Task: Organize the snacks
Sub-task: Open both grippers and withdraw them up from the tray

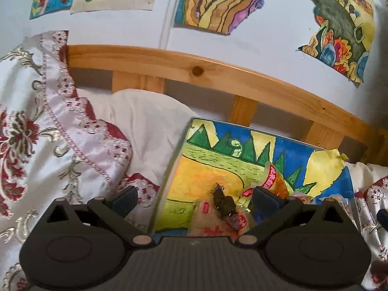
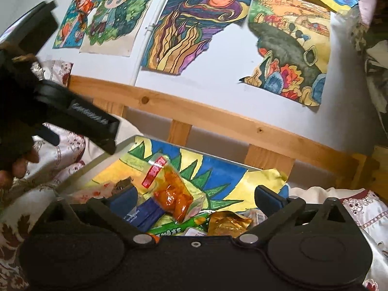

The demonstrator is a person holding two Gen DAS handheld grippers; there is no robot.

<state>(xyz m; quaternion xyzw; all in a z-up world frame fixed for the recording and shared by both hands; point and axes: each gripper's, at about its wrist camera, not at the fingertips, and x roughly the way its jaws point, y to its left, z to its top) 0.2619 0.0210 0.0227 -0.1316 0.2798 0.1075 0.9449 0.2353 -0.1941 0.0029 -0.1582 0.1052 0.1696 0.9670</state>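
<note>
While both claws stand wide apart with nothing between their pads, the snacks lie in a loose heap on a painted board (image 2: 218, 169) that rests on the bed. Left claw (image 1: 194, 197): fingers spread, pads clear of everything; below it a clear packet with a dark, dried-looking snack (image 1: 224, 202) and pale wrappers with red print (image 1: 206, 220). Right claw (image 2: 195, 200): likewise spread, empty. Just ahead of it, a clear packet of orange snack pieces with a red label (image 2: 171, 194), tilted, lying on the board. Near it a blue packet (image 2: 143, 214), a green wrapper (image 2: 174, 228) and a gold foil packet (image 2: 229, 223), all close together, some overlapping. Board painted with green peaks, blue sky, yellow ground; a sheet of yellow paper (image 2: 264, 179) lies at its far corner. White embroidered bedding with dark red flowers (image 1: 36, 133) lies beside the board. Wooden bed rail (image 1: 218, 72) behind, coloured drawings (image 2: 194, 24) on the white wall above. In the right wrist view, the left claw's black body shows at the left edge, held by a gloved hand (image 2: 14, 145) with bare fingertips.
</note>
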